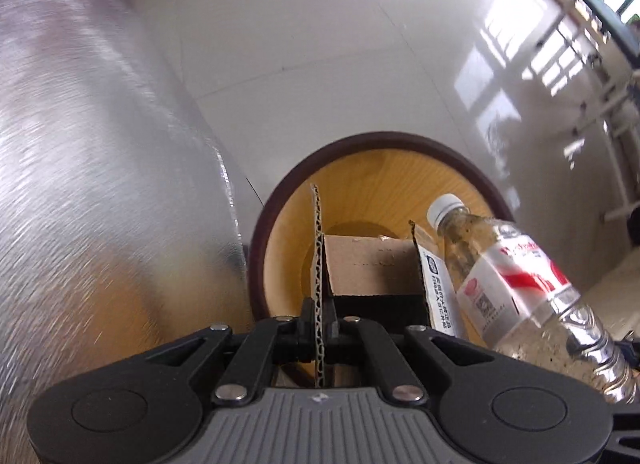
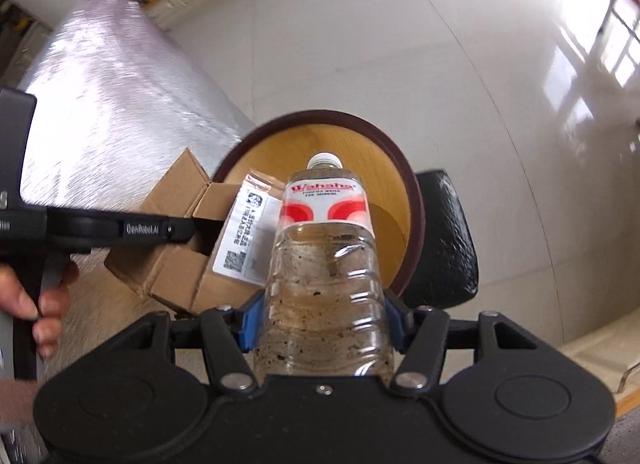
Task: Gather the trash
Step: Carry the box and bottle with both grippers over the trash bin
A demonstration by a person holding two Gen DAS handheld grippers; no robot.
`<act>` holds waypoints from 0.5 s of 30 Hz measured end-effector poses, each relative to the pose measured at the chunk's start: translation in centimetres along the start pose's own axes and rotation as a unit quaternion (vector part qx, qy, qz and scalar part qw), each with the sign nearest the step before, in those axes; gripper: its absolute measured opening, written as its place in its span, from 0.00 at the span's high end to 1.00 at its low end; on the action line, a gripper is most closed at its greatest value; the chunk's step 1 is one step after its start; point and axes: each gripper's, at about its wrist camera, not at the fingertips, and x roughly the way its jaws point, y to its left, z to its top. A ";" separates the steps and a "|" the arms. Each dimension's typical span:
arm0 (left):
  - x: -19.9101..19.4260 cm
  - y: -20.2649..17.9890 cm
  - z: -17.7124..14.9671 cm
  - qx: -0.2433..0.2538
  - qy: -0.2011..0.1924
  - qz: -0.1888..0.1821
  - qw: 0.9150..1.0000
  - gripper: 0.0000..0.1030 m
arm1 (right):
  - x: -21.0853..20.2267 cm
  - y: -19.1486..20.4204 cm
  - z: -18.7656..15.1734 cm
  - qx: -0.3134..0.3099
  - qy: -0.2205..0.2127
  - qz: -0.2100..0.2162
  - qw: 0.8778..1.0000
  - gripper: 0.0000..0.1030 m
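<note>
My left gripper [image 1: 320, 324] is shut on a flap of an open brown cardboard box [image 1: 368, 268] with a white label, held over a round wood-lined bin [image 1: 360, 180] with a dark rim. My right gripper [image 2: 322, 324] is shut on a clear plastic water bottle [image 2: 324, 264] with a red and white label and white cap, pointing over the same bin [image 2: 340, 140]. The bottle also shows at the right of the left wrist view [image 1: 520, 284]. The box [image 2: 180, 276] and the left gripper [image 2: 120, 230] show at the left of the right wrist view.
A large object wrapped in shiny plastic film [image 1: 88, 164] stands to the left of the bin. A black bag [image 2: 444, 240] lies beside the bin's right side. The glossy white tiled floor [image 1: 320, 44] stretches beyond, with window frames at the far right.
</note>
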 end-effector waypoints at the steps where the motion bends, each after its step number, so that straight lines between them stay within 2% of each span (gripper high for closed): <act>1: 0.8 -0.2 0.5 0.002 0.007 0.002 1.000 0.98 | 0.6 -0.2 0.7 0.006 0.007 -0.004 1.000 0.41; 7: 5.2 -1.5 1.7 0.040 0.039 0.024 0.998 0.98 | 5.0 -0.3 3.6 0.009 0.060 -0.029 0.998 0.41; 11: 7.5 -1.9 1.6 0.046 0.073 0.025 0.996 0.97 | 7.1 0.1 4.9 0.001 0.098 -0.027 0.995 0.41; 15: 8.8 -1.8 1.6 0.061 0.074 0.031 0.995 0.97 | 8.5 -0.2 6.0 -0.004 0.113 -0.033 0.993 0.41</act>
